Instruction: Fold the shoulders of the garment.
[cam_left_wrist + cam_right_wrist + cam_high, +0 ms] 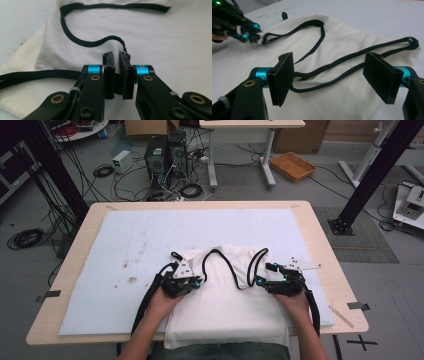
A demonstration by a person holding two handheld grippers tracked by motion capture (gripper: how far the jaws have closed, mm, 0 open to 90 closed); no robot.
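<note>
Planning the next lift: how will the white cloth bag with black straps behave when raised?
The white cloth bag probably flops, since it lies flat and creased. Its black straps curl loosely, so they may dangle. The left gripper, pinching fabric, would likely bunch it.

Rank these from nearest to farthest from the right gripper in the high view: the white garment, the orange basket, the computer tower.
1. White garment, on the table right beside the right gripper.
2. Orange basket, on the floor beyond the table, to the right.
3. Computer tower, on the floor beyond the table, to the left.
</note>
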